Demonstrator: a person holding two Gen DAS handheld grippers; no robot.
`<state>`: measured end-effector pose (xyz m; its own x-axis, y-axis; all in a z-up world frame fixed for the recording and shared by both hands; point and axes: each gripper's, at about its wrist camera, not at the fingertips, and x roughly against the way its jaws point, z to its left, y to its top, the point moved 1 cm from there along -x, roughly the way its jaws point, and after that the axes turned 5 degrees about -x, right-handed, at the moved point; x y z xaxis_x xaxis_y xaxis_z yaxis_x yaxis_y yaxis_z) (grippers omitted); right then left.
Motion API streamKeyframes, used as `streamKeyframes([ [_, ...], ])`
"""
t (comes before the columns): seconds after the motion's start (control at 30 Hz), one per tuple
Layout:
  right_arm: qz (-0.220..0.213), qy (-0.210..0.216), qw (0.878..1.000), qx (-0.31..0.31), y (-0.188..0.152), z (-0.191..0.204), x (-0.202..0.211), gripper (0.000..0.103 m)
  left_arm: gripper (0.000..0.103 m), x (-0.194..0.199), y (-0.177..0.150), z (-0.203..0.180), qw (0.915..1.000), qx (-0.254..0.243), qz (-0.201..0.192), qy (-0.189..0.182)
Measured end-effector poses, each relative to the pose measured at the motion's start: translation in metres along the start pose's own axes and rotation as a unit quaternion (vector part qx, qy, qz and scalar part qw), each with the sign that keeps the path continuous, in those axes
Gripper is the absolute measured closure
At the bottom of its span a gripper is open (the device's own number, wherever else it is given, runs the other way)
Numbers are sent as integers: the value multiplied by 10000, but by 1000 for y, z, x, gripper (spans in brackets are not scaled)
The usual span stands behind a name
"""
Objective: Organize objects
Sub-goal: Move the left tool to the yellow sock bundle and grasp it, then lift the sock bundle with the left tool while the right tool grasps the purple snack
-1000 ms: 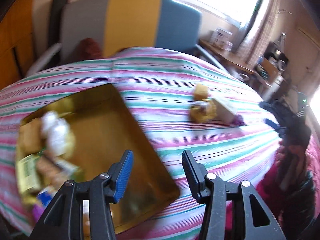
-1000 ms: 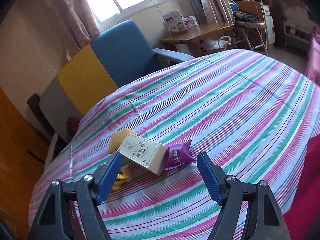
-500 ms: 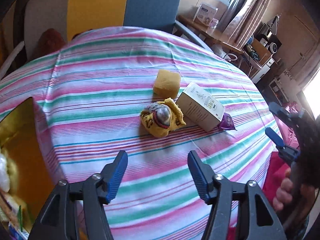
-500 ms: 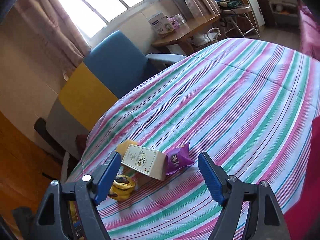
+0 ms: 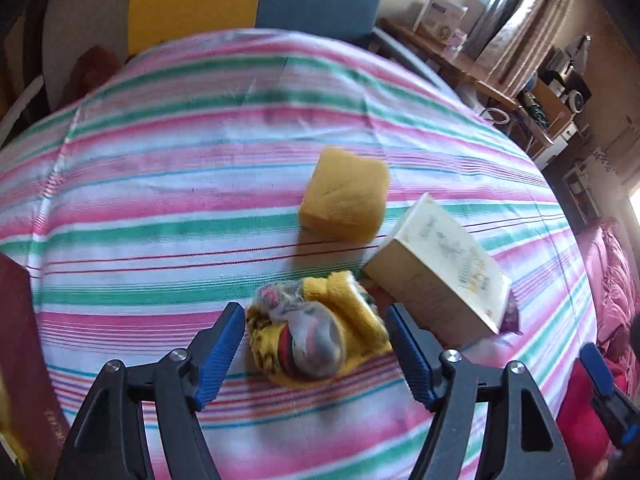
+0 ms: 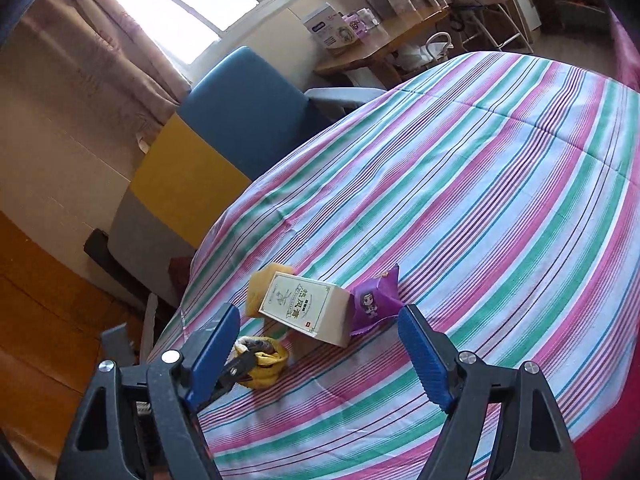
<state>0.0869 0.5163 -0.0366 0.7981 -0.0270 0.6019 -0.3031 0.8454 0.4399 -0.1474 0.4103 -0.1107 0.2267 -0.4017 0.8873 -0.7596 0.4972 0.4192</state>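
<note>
A yellow bundle with a grey and red wrapped piece (image 5: 316, 338) lies on the striped cloth, between the open fingers of my left gripper (image 5: 316, 346), which are apart from it. It also shows in the right wrist view (image 6: 260, 362). Behind it are a yellow sponge block (image 5: 346, 194), a cream carton (image 5: 442, 276) and a purple packet (image 5: 510, 314). In the right wrist view my right gripper (image 6: 320, 340) is open and empty, just short of the carton (image 6: 306, 310), the purple packet (image 6: 374, 300) and the sponge (image 6: 262, 286).
The striped cloth (image 5: 180, 200) covers a rounded table. The edge of a box (image 5: 20, 360) stands at the far left. A blue, yellow and grey chair (image 6: 224, 132) is behind the table. A wooden desk with boxes (image 6: 372, 46) stands by the window.
My left gripper has swung right from the gold tray to the pile and closed in on the yellow bundle. The right gripper has drawn back slightly and stayed open.
</note>
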Motion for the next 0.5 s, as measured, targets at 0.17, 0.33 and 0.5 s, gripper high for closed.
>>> streamKeyframes([
  [0.17,12,6,10000,28,-1,0,-1,21,55,-1,-13,3,9999,-130,53,-54],
  [0.33,85,31,9999,75,0,0,-1,21,55,22,-47,-1,9995,-323,27,68],
  [0.5,85,-23,9999,-68,2,-6,-1,21,55,48,-94,-16,9973,-720,39,102],
])
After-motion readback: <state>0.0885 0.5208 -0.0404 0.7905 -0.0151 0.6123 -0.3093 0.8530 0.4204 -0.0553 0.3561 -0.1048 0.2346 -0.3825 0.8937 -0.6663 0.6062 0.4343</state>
